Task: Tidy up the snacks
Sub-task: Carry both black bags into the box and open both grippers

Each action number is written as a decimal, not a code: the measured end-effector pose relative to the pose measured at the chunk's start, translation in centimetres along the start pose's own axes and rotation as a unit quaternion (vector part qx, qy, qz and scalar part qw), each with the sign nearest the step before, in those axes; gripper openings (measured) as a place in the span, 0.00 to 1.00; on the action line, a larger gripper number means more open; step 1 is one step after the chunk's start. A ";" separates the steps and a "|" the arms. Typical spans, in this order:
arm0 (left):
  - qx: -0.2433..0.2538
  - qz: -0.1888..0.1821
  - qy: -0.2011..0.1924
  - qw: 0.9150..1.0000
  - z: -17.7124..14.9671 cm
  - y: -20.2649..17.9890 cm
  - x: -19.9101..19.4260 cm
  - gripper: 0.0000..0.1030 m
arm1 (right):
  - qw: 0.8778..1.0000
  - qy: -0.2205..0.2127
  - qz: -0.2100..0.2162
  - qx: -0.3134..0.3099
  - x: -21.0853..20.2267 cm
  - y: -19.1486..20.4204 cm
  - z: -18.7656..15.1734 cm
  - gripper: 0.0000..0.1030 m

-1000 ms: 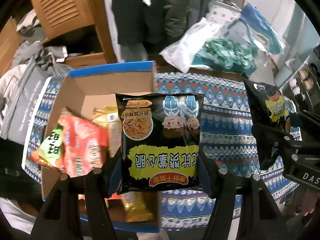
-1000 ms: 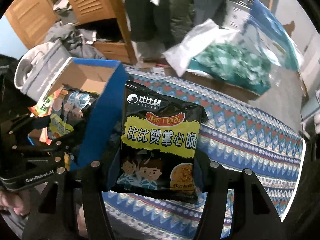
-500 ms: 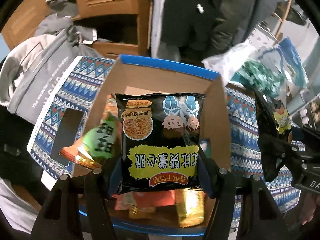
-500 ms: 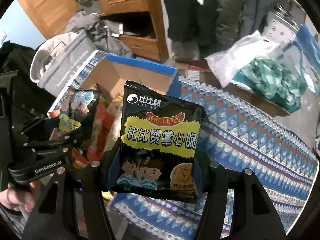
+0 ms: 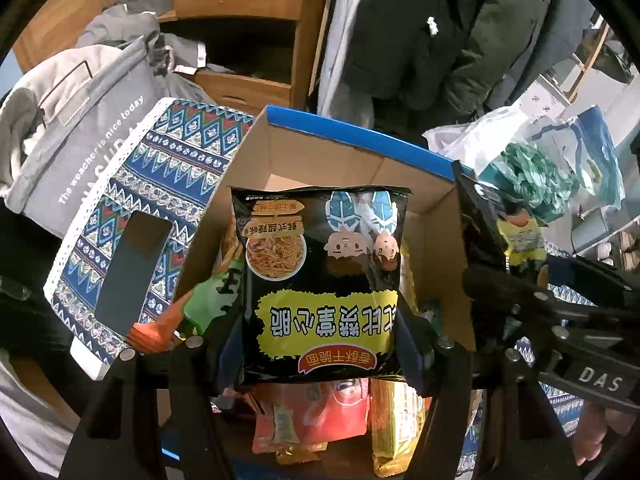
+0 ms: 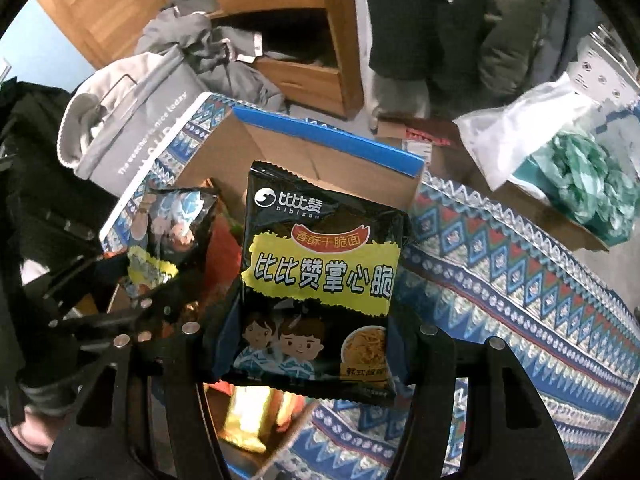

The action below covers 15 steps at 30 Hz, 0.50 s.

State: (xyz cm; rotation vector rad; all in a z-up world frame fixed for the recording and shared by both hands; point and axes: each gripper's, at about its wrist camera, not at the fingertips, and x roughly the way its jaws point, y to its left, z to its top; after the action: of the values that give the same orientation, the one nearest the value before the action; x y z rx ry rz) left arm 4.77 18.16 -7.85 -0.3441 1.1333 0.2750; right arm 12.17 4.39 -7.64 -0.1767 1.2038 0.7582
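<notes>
We see the left gripper (image 5: 320, 344) and right gripper (image 6: 316, 344) each pinching a black noodle-snack packet (image 5: 320, 280) (image 6: 320, 280) above the blue-rimmed cardboard box (image 5: 360, 136), which holds orange and yellow packets (image 5: 320, 412); the patterned tablecloth (image 6: 520, 280) surrounds it, a grey bag (image 5: 80, 128) beside.

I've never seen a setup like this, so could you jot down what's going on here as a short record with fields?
Setting: open cardboard box with blue rim on a blue patterned tablecloth.
Left tool: clamped on a black snack packet with yellow label, print upside down, held over the box.
Right tool: clamped on a matching black snack packet, print upright, at the box's edge.
Box contents: red snack bag, yellow snack bag, green-and-orange snack bag.
Nearby: grey tote bag with white lettering.
</notes>
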 end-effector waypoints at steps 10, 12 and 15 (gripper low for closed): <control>-0.047 -0.003 0.001 0.999 0.6 1.9 0.0 0.65 | 1.000 0.006 0.017 0.003 2.0 0.2 1.8 0.62; -0.055 -0.004 0.001 0.998 0.6 2.2 -0.1 0.66 | 1.000 0.002 0.012 0.001 1.9 0.3 1.9 0.63; -0.061 -0.009 -0.001 0.998 0.5 2.4 -0.5 0.68 | 1.000 -0.004 0.014 -0.001 1.5 0.5 1.8 0.65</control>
State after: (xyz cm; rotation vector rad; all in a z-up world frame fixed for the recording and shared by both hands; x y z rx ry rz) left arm 4.10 20.53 -7.44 -0.4613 1.1131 0.3303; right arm 13.51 6.33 -8.18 -0.1590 1.1998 0.7841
